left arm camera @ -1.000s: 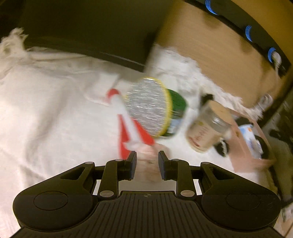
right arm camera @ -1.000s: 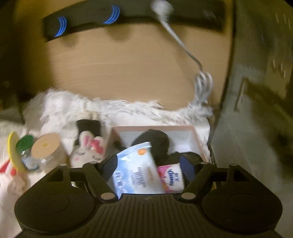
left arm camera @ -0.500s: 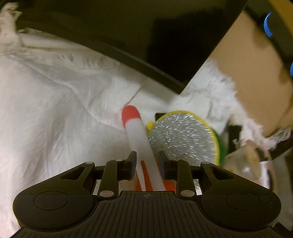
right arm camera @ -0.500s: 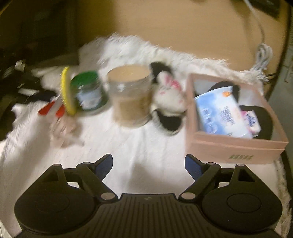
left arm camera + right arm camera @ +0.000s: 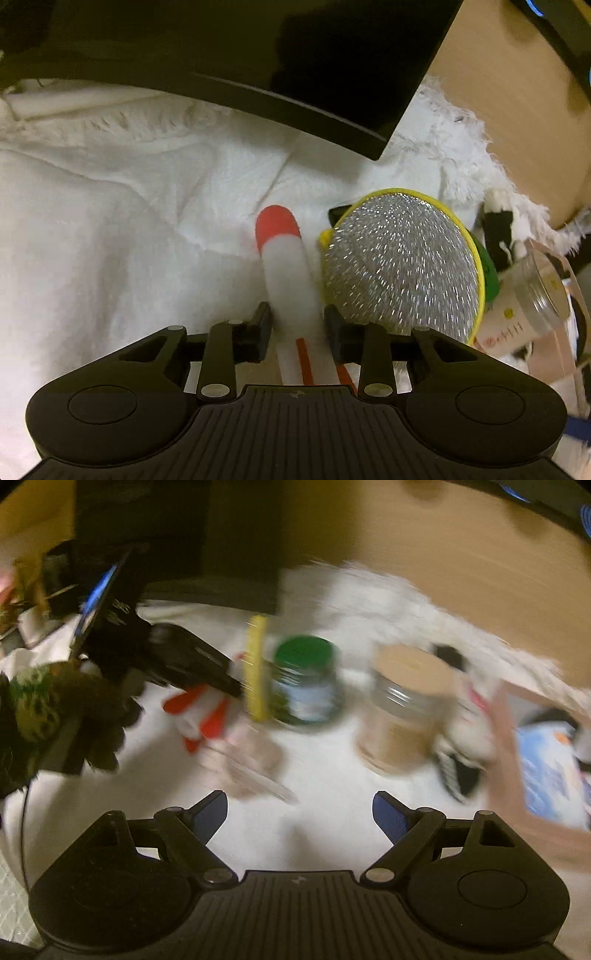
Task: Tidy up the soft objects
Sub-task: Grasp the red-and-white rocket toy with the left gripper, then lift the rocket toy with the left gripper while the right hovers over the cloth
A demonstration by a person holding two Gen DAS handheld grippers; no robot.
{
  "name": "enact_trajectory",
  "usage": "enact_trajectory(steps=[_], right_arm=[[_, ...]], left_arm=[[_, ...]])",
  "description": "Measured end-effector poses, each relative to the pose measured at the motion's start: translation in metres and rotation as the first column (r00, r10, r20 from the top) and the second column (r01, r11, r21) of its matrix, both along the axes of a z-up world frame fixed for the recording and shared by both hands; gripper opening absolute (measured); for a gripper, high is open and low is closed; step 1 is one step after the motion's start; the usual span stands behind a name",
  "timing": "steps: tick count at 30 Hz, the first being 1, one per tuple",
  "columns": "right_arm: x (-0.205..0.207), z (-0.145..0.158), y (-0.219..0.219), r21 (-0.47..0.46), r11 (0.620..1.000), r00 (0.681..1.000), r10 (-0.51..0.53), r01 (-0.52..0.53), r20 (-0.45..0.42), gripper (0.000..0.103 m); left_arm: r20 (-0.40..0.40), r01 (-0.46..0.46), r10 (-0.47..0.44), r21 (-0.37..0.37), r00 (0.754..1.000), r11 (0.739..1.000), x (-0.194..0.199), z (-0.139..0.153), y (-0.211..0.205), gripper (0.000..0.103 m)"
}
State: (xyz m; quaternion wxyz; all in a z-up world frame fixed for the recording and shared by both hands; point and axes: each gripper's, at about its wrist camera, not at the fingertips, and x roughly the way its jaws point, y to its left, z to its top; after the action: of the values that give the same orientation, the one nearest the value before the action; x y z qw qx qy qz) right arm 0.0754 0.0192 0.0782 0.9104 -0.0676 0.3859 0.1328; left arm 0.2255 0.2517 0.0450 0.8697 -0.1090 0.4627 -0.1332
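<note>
My left gripper (image 5: 297,326) is shut on a soft white rocket toy (image 5: 288,273) with a red nose and red fins, lying on the white cloth (image 5: 110,240). The rocket also shows in the right wrist view (image 5: 199,716), with the left gripper (image 5: 192,664) on it. My right gripper (image 5: 299,812) is open and empty above the cloth. A pink box (image 5: 532,830) at the right holds a blue tissue pack (image 5: 546,771). A white bunny plush (image 5: 469,731) lies beside the box.
A round silver scrubber with a yellow rim (image 5: 402,269) leans on a green-lidded jar (image 5: 306,679). A tan-lidded jar (image 5: 402,705) stands right of it. A black monitor (image 5: 258,55) overhangs the cloth. A brown plush (image 5: 55,709) sits at the left.
The left gripper has closed in on the rocket's body. The right gripper has pulled back from the pink box and swung left across the jars.
</note>
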Motion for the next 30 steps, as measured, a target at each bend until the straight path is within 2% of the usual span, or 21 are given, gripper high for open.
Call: enact_trajectory(steps=[5, 7, 10, 12, 14, 18, 23, 25, 28, 30], right_arm=[[0.030, -0.007, 0.041, 0.018, 0.998, 0.998, 0.064, -0.064, -0.011, 0.086], [0.043, -0.013, 0.049, 0.046, 0.997, 0.998, 0.057, -0.056, -0.035, 0.081], [0.053, -0.019, 0.054, 0.056, 0.998, 0.997, 0.042, -0.038, -0.069, 0.061], [0.049, -0.018, 0.050, 0.069, 0.997, 0.996, 0.049, -0.043, -0.076, 0.039], [0.046, -0.017, 0.041, 0.067, 0.997, 0.996, 0.030, -0.025, -0.085, 0.033], [0.041, -0.014, 0.014, 0.102, 0.993, 0.993, -0.049, 0.060, -0.103, 0.033], [0.044, -0.022, -0.006, 0.082, 0.983, 0.981, -0.152, 0.162, -0.121, 0.034], [0.039, -0.020, -0.007, 0.117, 0.984, 0.986, -0.118, 0.132, -0.120, 0.036], [0.032, -0.015, 0.006, 0.124, 0.990, 0.995, -0.051, 0.061, -0.082, 0.051], [0.034, -0.011, 0.019, 0.104, 0.994, 0.998, -0.040, 0.044, -0.044, 0.051]], left_arm=[[0.039, 0.027, -0.029, 0.051, 0.999, 0.998, -0.021, 0.018, 0.024, 0.031], [0.046, 0.037, -0.039, 0.051, 0.998, 0.998, -0.028, 0.023, 0.032, 0.031], [0.027, 0.037, -0.037, 0.016, 0.999, 0.999, -0.036, 0.023, 0.043, 0.031], [0.009, 0.044, -0.044, -0.017, 0.999, 0.999, -0.040, 0.018, 0.044, 0.031], [0.001, 0.047, -0.047, -0.037, 0.999, 0.998, -0.044, 0.014, 0.045, 0.031], [-0.015, 0.029, -0.030, -0.058, 0.999, 0.998, -0.043, 0.004, 0.044, 0.032], [-0.037, 0.032, -0.034, -0.056, 0.999, 0.998, -0.042, -0.005, 0.041, 0.032], [-0.035, 0.033, -0.035, -0.057, 0.999, 0.998, -0.041, -0.005, 0.041, 0.032], [-0.032, 0.033, -0.036, -0.063, 0.999, 0.997, -0.041, -0.006, 0.042, 0.032], [-0.028, 0.034, -0.036, -0.061, 0.999, 0.998, -0.042, -0.006, 0.041, 0.032]])
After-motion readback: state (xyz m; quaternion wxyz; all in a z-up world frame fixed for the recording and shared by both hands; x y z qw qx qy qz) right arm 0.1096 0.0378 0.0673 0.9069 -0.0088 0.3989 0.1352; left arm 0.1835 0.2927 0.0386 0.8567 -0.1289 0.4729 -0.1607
